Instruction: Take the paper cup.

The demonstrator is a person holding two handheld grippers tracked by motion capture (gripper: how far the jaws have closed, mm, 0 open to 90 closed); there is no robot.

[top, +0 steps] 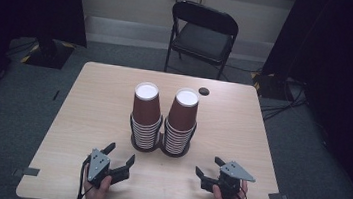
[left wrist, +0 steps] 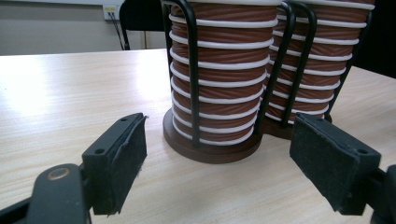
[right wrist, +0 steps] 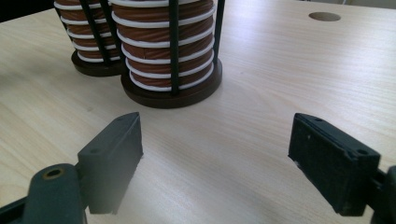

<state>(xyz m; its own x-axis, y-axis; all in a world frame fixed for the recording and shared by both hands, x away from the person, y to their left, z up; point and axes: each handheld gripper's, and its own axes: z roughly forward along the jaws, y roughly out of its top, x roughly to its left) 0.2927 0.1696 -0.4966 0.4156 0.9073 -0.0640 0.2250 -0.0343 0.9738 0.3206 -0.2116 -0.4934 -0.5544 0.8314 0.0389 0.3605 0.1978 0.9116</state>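
- Both pairs of jaws stand wide with nothing between them; the left gripper [top: 118, 158] sits at the lower left of the high view, the right gripper [top: 209, 169] at the lower right, each low over the table [top: 89, 99] and held from below by a hand.
- Two stacks of brown paper cups, the left stack [top: 145, 113] and the right stack [top: 181, 120], stand side by side in a black wire holder [top: 160, 145] at the centre of the frame, just above the grippers and apart from them.
- Judged from this, the work is at its approach; no cup is touched yet; the next move calls for raising a gripper to a top cup and closing gently on its thin wall.
- Each gripper view shows the white cup rims [left wrist: 217, 65], ribbed walls and round brown bases [right wrist: 172, 95] behind upright wires; the high view instead shows the white cup interiors, a folding chair [top: 203, 32] at the top and a hole [top: 204, 91] in the tabletop.
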